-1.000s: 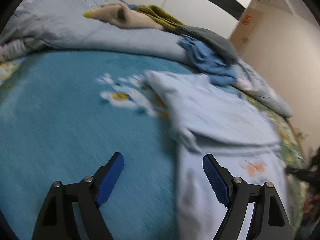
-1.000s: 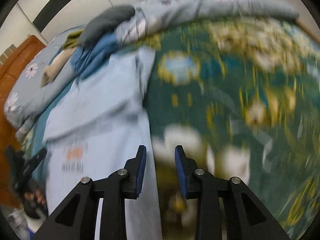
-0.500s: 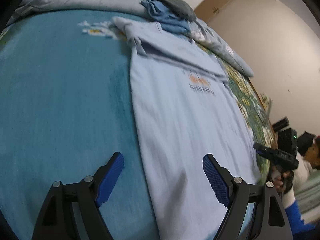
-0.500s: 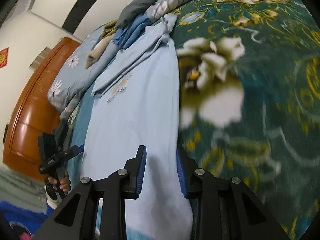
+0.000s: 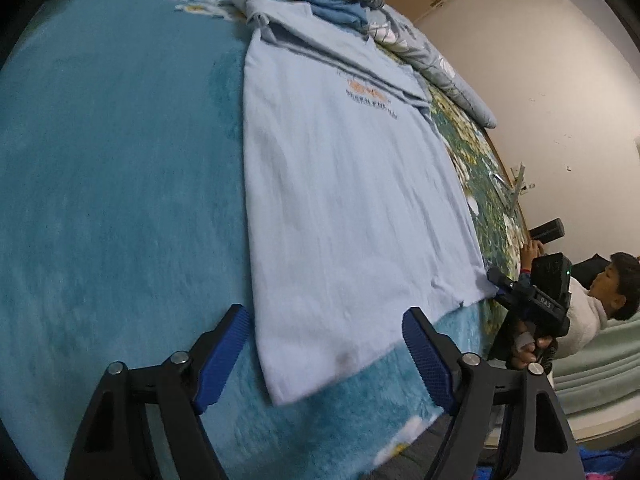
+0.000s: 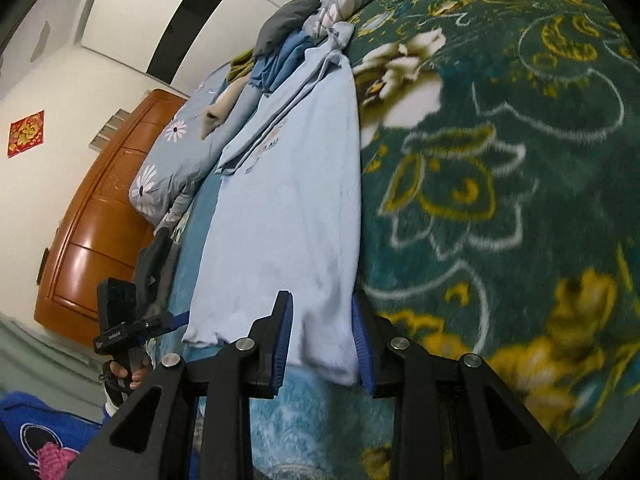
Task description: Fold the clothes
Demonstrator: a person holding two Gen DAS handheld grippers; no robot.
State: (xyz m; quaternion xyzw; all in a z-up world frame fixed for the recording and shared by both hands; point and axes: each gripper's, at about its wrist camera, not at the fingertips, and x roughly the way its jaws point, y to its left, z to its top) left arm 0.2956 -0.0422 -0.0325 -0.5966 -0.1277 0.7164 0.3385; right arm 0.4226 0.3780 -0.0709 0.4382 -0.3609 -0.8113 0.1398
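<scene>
A pale blue T-shirt (image 5: 344, 184) lies flat along a bed's teal blanket (image 5: 120, 200) (no containers in view), its hem corners between the wide, just-narrowing left gripper (image 5: 326, 354) fingers and the narrow-set right gripper (image 6: 322, 338) fingers, neither visibly pinching it, with more clothes (image 6: 280, 52) heaped beyond.

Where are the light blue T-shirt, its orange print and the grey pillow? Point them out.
light blue T-shirt (image 5: 344, 216), left wrist view, middle of body.
orange print (image 5: 364, 89), left wrist view, on the chest.
grey pillow (image 6: 286, 20), right wrist view, top surface.
</scene>
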